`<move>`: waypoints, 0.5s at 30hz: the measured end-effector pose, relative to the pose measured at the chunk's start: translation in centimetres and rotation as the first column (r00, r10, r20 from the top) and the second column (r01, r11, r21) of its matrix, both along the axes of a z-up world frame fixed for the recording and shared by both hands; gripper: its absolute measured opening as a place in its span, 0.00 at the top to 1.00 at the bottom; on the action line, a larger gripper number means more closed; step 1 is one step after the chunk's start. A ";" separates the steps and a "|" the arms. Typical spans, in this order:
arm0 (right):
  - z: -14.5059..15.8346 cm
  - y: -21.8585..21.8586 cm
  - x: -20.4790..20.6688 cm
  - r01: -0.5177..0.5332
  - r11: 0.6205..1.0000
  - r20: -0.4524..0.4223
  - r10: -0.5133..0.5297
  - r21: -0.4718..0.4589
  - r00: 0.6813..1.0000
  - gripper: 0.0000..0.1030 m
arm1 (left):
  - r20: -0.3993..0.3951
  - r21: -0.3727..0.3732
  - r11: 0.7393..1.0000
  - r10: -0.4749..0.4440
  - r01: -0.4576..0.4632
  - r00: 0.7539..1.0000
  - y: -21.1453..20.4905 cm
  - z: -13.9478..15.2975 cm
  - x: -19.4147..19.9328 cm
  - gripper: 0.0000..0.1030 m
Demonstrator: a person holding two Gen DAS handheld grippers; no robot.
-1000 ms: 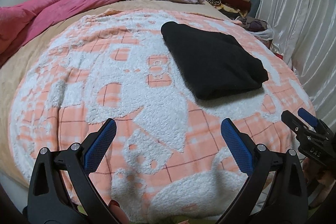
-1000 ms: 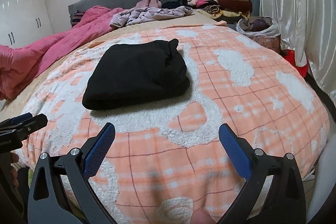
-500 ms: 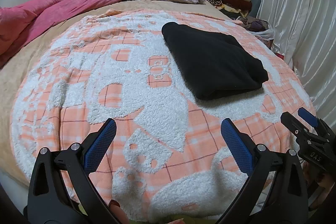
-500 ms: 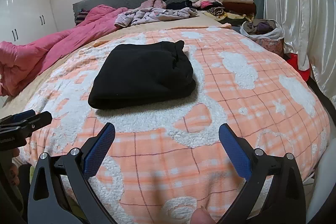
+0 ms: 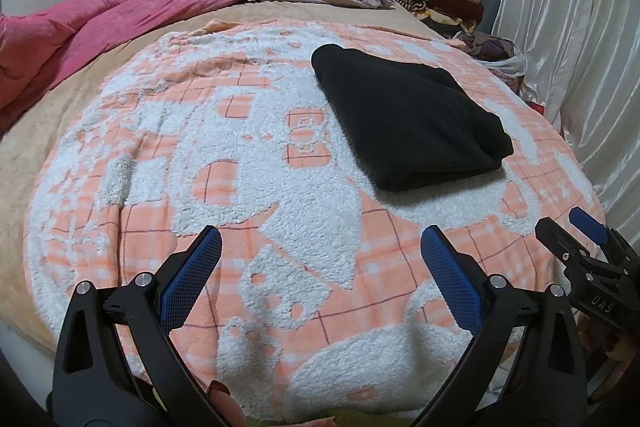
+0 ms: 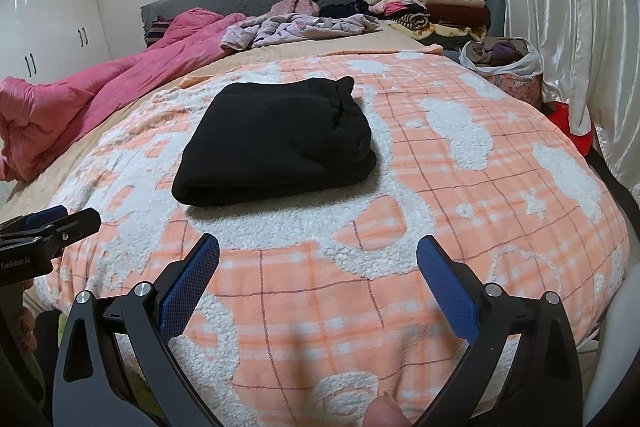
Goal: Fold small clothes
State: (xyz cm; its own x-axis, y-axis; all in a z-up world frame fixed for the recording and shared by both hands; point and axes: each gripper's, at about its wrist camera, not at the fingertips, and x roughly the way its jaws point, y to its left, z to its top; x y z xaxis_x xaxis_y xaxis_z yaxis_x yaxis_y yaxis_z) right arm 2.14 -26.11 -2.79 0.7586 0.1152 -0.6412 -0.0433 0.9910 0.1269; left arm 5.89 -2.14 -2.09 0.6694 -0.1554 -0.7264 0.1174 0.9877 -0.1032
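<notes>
your left gripper (image 5: 320,247) and right gripper (image 6: 318,253) both gape wide with nothing between the ribbed blue pads, hovering over the near edge of the fleecy orange-check blanket (image 6: 460,187). the black garment (image 6: 276,143), folded into a thick pad, lies ahead, unobstructed. beyond: pink quilt (image 6: 100,95), stacked clothes (image 6: 436,3), satin curtain (image 6: 568,7).

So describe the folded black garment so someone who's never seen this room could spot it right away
Start at the orange-and-white plaid fleece blanket covering the bed. The folded black garment lies alone near its middle, well short of the clothes stack by the headboard. It is the only neat, solid black bundle on the blanket.
</notes>
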 end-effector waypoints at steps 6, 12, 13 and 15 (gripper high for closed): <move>0.1 0.1 -0.1 0.001 1.000 0.000 -0.001 -0.003 1.000 0.04 | -0.001 0.001 1.000 0.000 0.000 1.000 -0.1 0.0 0.0 0.09; 0.1 0.0 -0.2 0.003 1.000 0.001 -0.003 -0.003 1.000 0.04 | -0.003 0.002 1.000 0.002 -0.002 1.000 -0.1 0.1 -0.1 0.09; 0.1 0.1 -0.2 0.003 1.000 0.002 -0.003 -0.004 1.000 0.04 | -0.004 0.001 1.000 0.003 -0.003 1.000 -0.1 0.1 -0.1 0.09; 0.1 0.0 -0.2 0.005 1.000 0.002 -0.004 -0.007 1.000 0.04 | -0.005 -0.001 1.000 0.004 -0.004 1.000 -0.1 0.1 -0.1 0.09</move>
State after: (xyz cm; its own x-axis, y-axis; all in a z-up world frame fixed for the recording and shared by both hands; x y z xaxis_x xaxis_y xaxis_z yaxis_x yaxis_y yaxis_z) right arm 1.91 -26.07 -2.70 0.7604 0.1070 -0.6406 -0.0390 0.9921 0.1194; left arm 5.81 -2.19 -1.99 0.6666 -0.1532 -0.7295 0.1128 0.9881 -0.1044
